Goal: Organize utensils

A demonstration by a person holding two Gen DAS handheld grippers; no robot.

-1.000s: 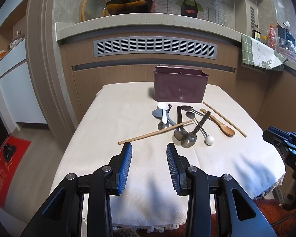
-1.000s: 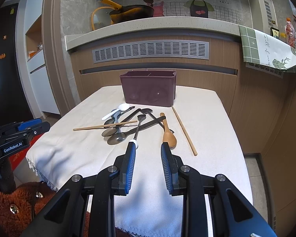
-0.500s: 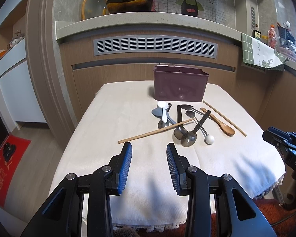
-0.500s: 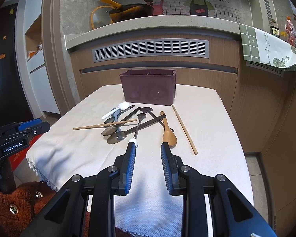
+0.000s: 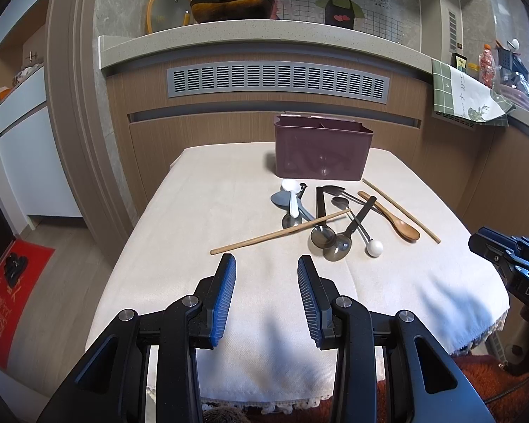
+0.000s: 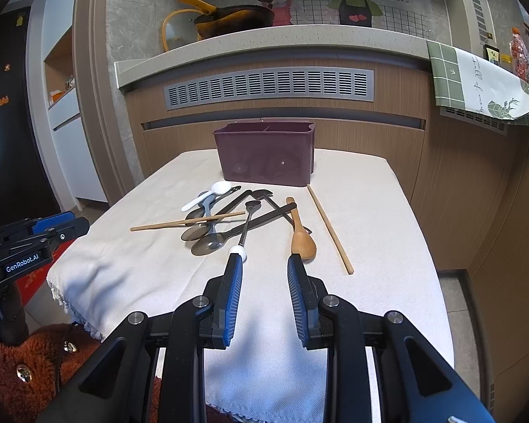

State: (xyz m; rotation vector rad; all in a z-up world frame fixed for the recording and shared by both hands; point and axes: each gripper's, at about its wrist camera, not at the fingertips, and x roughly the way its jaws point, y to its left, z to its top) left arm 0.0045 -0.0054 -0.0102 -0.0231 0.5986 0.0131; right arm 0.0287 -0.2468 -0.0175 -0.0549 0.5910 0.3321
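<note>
A maroon divided utensil holder (image 5: 322,153) (image 6: 266,155) stands at the far middle of the cloth-covered table (image 5: 208,211). In front of it lies a pile of utensils: dark metal spoons (image 5: 323,236), a white plastic spoon (image 5: 292,197), a wooden spoon (image 5: 393,216) (image 6: 301,239), and two loose chopsticks (image 5: 280,232) (image 6: 329,229). My left gripper (image 5: 266,264) is open and empty, hovering just short of the near chopstick. My right gripper (image 6: 264,262) is open and empty, with its tips just short of the wooden spoon's bowl.
A wooden counter front with a vent grille (image 5: 277,81) rises behind the table. A pan (image 5: 229,5) and a lid sit on the counter top. A green checked towel (image 6: 476,81) hangs at the right. A red mat (image 5: 7,289) lies on the floor at left.
My right gripper has crept forward toward the wooden spoon. My left gripper has barely moved. Both stay open.
</note>
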